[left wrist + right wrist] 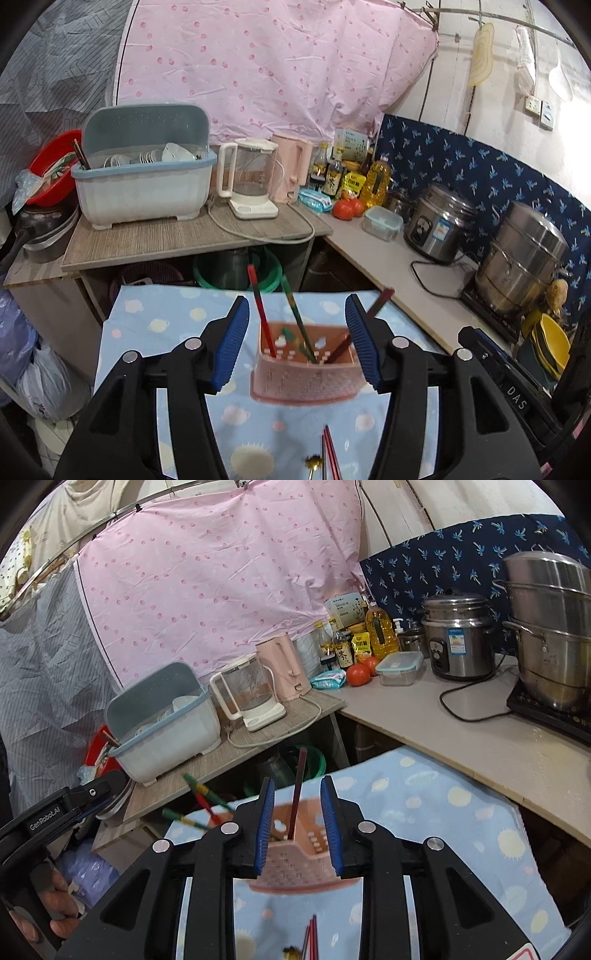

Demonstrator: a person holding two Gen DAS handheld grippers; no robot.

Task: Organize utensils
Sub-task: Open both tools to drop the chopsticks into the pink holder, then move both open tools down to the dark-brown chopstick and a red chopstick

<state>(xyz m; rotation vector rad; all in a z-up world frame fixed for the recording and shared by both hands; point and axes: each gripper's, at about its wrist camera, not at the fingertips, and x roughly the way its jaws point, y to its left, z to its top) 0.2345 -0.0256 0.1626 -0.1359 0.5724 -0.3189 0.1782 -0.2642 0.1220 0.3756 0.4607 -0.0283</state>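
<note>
On the far left a red basin sits beside a pale blue dish rack holding white bowls, then a clear kettle and a pink kettle on the wood-grain worktop. In the near middle a pink holder stands on a blue spotted cloth — several chopsticks lean upright in it, red, green and dark ones. More chopsticks lie flat on the cloth nearer the camera, beside a small gold-topped utensil.

The left tongs are released, blue pads wide apart, with the holder seen between them and nothing pressed. The right tongs stand apart too — a narrower gap, framing one dark chopstick in the holder without touching it.

Further right, bottles and a yellow oil bottle crowd the corner, with tomatoes and a lidded box. A steel rice cooker and a tall steel steamer pot stand on the right worktop.
</note>
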